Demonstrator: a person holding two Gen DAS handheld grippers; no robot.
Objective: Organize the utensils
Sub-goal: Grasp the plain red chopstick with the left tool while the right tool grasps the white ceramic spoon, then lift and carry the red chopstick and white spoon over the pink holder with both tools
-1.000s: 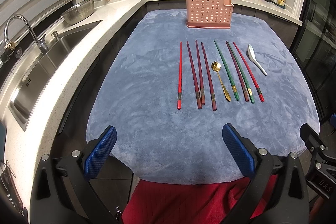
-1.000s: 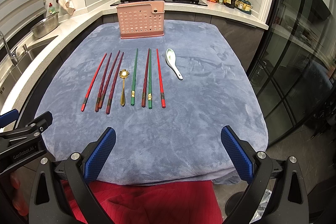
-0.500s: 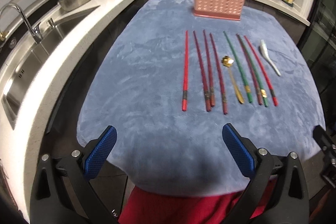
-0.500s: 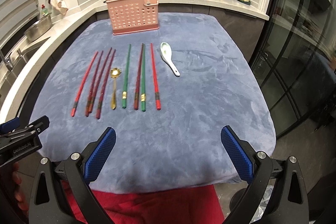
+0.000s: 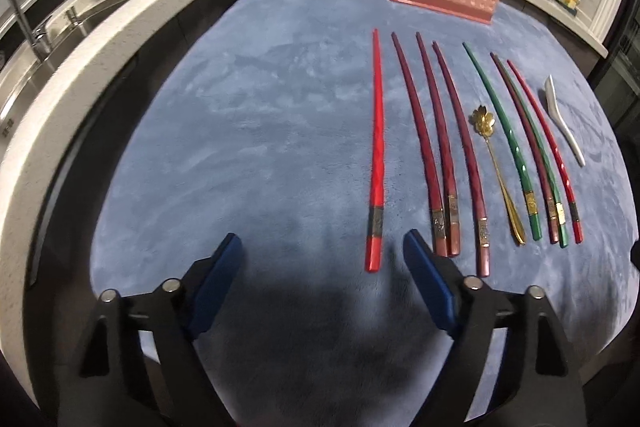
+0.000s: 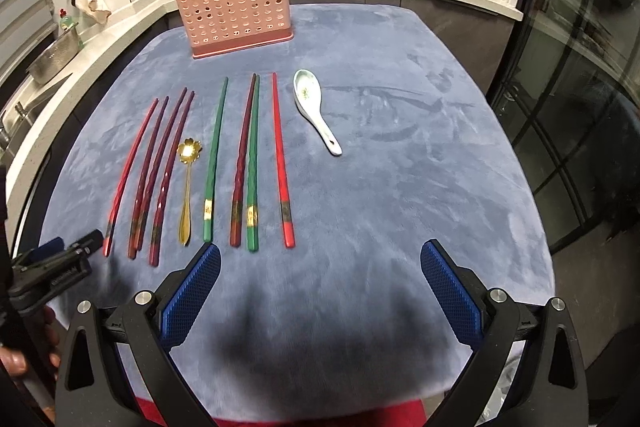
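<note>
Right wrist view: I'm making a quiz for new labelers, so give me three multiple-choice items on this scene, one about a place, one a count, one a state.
1. Where does the white spoon lie?
A. Right of all the chopsticks
B. Inside the pink holder
C. Between the two green chopsticks

2. How many green chopsticks lie on the blue cloth?
A. Four
B. Two
C. None

3. What state is the right gripper in?
A. Shut on the gold spoon
B. Shut on a chopstick
C. Open, holding nothing

Answers:
1 A: it rests beyond the last red chopstick, apart from it.
2 B: one green chopstick lies beside the gold spoon, another further right.
3 C: its blue jaws stand wide apart over bare cloth.
</note>
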